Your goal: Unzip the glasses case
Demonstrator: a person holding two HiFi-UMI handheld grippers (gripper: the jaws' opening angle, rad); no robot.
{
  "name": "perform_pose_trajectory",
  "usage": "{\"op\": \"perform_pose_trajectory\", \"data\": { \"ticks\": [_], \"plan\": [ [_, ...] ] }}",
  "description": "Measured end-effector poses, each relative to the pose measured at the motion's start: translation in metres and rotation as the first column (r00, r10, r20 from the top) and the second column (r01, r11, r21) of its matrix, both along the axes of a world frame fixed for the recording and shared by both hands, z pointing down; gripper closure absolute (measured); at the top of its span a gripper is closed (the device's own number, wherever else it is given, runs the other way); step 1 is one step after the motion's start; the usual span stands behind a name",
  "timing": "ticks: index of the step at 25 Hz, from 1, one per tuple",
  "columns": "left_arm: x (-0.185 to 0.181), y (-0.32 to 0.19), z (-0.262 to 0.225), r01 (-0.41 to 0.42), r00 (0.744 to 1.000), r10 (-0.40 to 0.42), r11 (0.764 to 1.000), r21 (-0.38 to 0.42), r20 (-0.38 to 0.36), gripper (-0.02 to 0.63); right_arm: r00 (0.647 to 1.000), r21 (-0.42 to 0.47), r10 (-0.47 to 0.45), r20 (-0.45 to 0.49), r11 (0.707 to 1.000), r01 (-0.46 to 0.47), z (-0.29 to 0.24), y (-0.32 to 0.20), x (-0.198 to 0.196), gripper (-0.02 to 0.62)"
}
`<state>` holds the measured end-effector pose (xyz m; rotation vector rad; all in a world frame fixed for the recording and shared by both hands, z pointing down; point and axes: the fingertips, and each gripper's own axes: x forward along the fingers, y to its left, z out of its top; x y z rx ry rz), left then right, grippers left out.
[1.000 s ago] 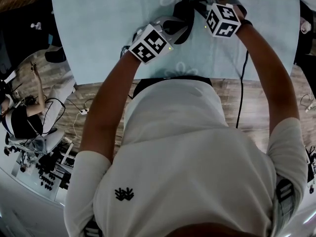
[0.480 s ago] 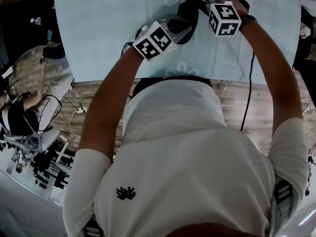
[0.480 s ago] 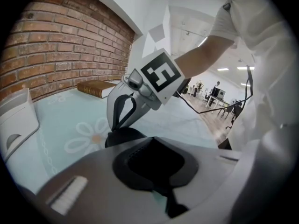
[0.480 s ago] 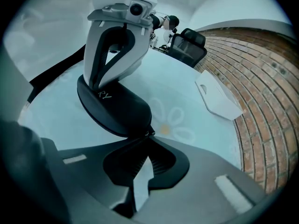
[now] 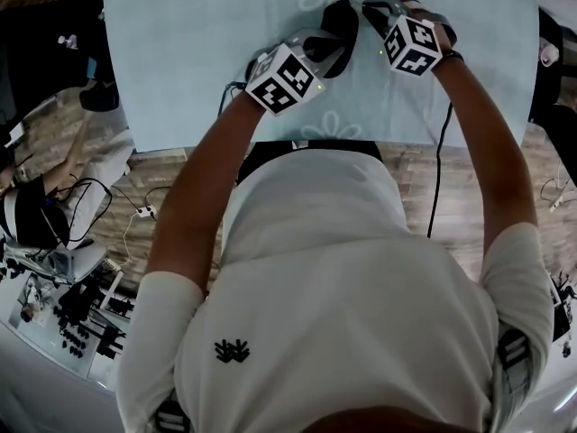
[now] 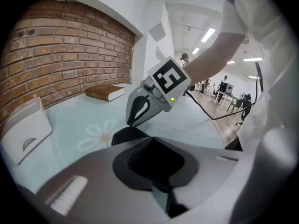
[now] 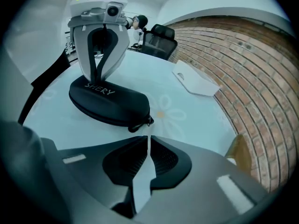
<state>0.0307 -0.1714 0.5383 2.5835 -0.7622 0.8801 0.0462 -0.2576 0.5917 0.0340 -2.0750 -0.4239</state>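
The black glasses case (image 5: 341, 27) lies on the pale blue, flower-printed surface (image 5: 180, 52), toward 12 o'clock in the head view and near the far edge. It is closed, with its lid down on its base.

The left claw (image 5: 326, 50) comes in from the case's 7 o'clock. The right gripper view shows it standing over the case (image 7: 110, 104), its tips (image 7: 96, 80) drawn together on the lettered end of the lid. In the left gripper view its pads (image 6: 154, 158) close round the dark body of the case (image 6: 125, 135), so it is pinching the case.

The right claw (image 5: 368, 9) sits at the case's 2 o'clock in the head view. In its own view its jaws (image 7: 148, 148) are pressed nearly together, with only a thin slit between them and nothing in it. The zip pull (image 7: 141, 122) hangs off the case's 4 o'clock end, just ahead of those tips and apart from them. From the left gripper view the same claw (image 6: 131, 121) points down at the case's near end.

A white holder (image 7: 196, 83) rests at the case's 1 o'clock, by the brick wall (image 7: 252, 64). A book (image 6: 105, 92) lies along that wall.
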Motion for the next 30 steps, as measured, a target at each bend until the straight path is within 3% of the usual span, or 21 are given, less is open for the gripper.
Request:
{"op": "perform_pose_trajectory", "data": {
  "ticks": [3,6,12,15,18,21,30],
  "plan": [
    [-0.005,0.006,-0.009,0.030,0.999,-0.030,0.999,0.023,-0.018,0.552,0.991,-0.026,0.130,0.029,0.991,-0.129,-0.002,0.010,0.019,0.584],
    [-0.013,0.017,-0.024,0.079,0.996,-0.077,0.996,0.032,-0.052,0.554,0.961,-0.087,0.271,0.062,0.960,-0.265,-0.005,0.034,0.037,0.588],
    [-0.039,0.040,-0.054,0.164,0.981,-0.157,0.985,0.052,-0.117,0.554,0.814,-0.280,0.551,0.183,0.823,-0.495,-0.038,0.093,0.042,0.594],
    [-0.057,0.062,-0.063,0.196,0.971,-0.188,0.980,0.041,-0.149,0.554,0.747,-0.373,0.628,0.219,0.761,-0.530,-0.055,0.137,0.033,0.594],
    [-0.073,0.089,-0.081,0.208,0.961,-0.199,0.978,0.027,-0.192,0.554,0.692,-0.434,0.673,0.260,0.722,-0.539,-0.075,0.178,0.020,0.594],
    [-0.091,0.119,-0.099,0.214,0.953,-0.203,0.976,0.029,-0.223,0.554,0.663,-0.448,0.690,0.291,0.711,-0.542,-0.093,0.209,0.007,0.594],
    [-0.150,0.231,-0.125,0.234,0.929,-0.233,0.972,-0.031,-0.286,0.554,0.631,-0.432,0.691,0.353,0.719,-0.545,-0.135,0.304,-0.033,0.595]
  ]
}}
